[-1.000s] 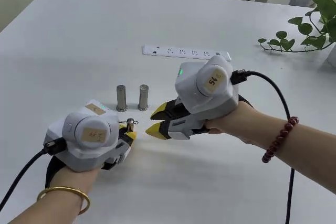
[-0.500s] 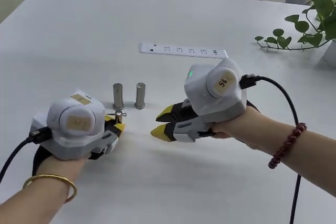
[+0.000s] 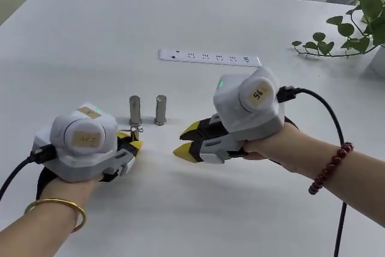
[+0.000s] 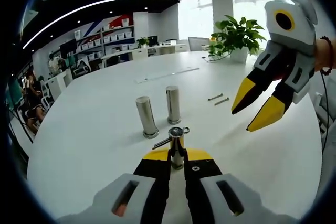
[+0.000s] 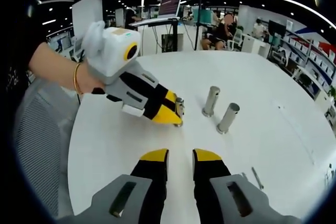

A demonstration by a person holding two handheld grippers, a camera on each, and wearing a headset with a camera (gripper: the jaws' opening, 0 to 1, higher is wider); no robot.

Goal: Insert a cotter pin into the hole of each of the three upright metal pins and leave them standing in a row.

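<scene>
My left gripper (image 3: 133, 139) (image 4: 177, 157) is shut on an upright metal pin (image 3: 136, 132) (image 4: 176, 141) that has a cotter pin (image 4: 164, 141) through its top hole. Just beyond it, two bare metal pins (image 3: 135, 110) (image 3: 160, 109) stand side by side; the held pin is in front of the left one. My right gripper (image 3: 186, 141) (image 5: 180, 157) hovers open to the right with nothing between its jaws. It faces the left gripper (image 5: 167, 110) and the held pin (image 5: 179, 104). Two loose cotter pins (image 4: 218, 98) lie farther right on the table.
A white power strip (image 3: 210, 58) lies across the white table (image 3: 90, 34) behind the pins. A potted plant (image 3: 361, 22) stands at the far right. Cables trail from both grippers toward me. Chairs and desks sit beyond the table edge.
The left gripper has carried its pin to the left and a little closer to the two standing pins. The right gripper has drawn slightly back to the right.
</scene>
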